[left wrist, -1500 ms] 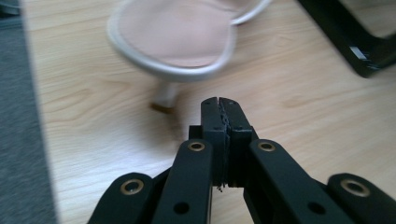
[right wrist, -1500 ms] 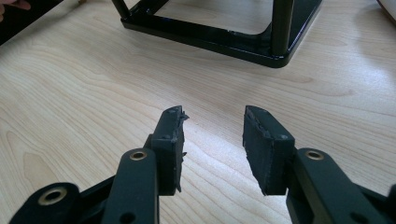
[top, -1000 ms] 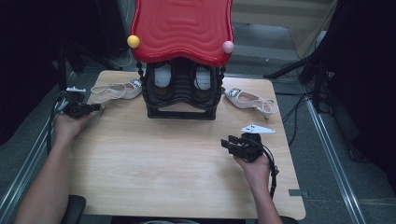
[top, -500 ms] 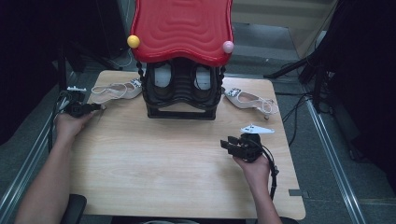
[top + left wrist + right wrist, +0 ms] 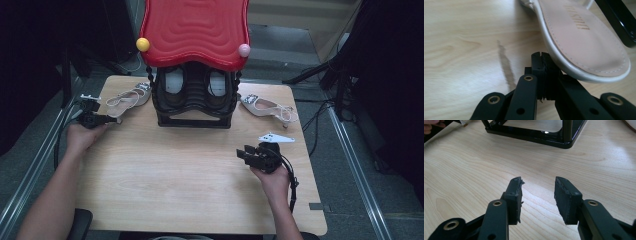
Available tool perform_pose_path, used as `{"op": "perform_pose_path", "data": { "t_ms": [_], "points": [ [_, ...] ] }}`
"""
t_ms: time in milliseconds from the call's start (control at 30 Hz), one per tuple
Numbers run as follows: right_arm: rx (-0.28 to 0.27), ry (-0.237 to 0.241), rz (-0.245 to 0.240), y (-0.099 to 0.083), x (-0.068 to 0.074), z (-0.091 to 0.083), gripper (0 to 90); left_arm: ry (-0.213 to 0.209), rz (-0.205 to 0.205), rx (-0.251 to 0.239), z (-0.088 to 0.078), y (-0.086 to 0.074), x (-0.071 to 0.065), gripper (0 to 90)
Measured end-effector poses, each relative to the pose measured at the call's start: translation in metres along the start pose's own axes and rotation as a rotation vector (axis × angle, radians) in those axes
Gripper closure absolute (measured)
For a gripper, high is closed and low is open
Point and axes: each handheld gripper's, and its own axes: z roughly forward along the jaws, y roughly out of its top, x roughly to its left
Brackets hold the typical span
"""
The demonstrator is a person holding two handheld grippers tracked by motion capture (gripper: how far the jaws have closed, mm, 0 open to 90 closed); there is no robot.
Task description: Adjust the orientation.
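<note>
Dark room edges and a grey floor surround a pale wooden tabletop (image 5: 165, 170), with a black rack (image 5: 195, 100) at the upper middle of the high view, topped by a wavy red lid (image 5: 195, 30) carrying a yellow ball (image 5: 143, 44) and a pink ball (image 5: 244, 50). From above, the left tongs (image 5: 102, 119) sit at the left edge of the frame, their tips right at the toe of a pale sandal (image 5: 127, 98) that lies left of the rack; a second pale sandal (image 5: 267, 107) lies to the rack's right, well apart from either hand. Whether the left tongs are spread is too small to tell from above, but the left gripper view settles it: the left tongs (image 5: 541, 56) are pressed together with nothing between them, tips just beside the white rim of the sandal (image 5: 579, 37), whose tan insole bears gold lettering; contact I cannot make out. The right tongs (image 5: 246, 154) rest at the lower right of the high view over bare wood. In the right gripper view the right tongs (image 5: 537, 182) stand spread and empty, with the rack's black base (image 5: 536, 136) in the upper part of the frame.
</note>
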Motion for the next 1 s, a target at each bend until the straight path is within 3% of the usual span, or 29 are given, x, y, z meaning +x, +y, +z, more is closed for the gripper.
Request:
{"op": "perform_pose_path", "data": {
  "t_ms": [167, 500, 733, 867, 1000],
  "points": [
    [-0.010, 0.010, -0.002, 0.001, 0.000, 0.001, 59.0, -0.027, -0.030, 0.006, 0.000, -0.002, -0.015, 88.3],
    [-0.007, 0.022, -0.022, 0.006, 0.003, 0.007, 59.1, -0.030, -0.020, 0.017, 0.002, -0.002, -0.040, 85.1],
    [-0.001, 0.016, -0.031, 0.007, 0.004, 0.008, 59.0, 0.008, -0.031, 0.019, -0.005, -0.001, -0.034, 71.2],
    [-0.004, 0.012, -0.026, 0.007, 0.004, 0.007, 58.8, 0.010, -0.076, 0.003, -0.015, 0.002, -0.026, 66.7],
    [-0.006, 0.011, -0.022, 0.007, 0.003, 0.007, 58.7, 0.027, -0.094, -0.012, -0.023, 0.009, -0.021, 63.5]
  ]
}}
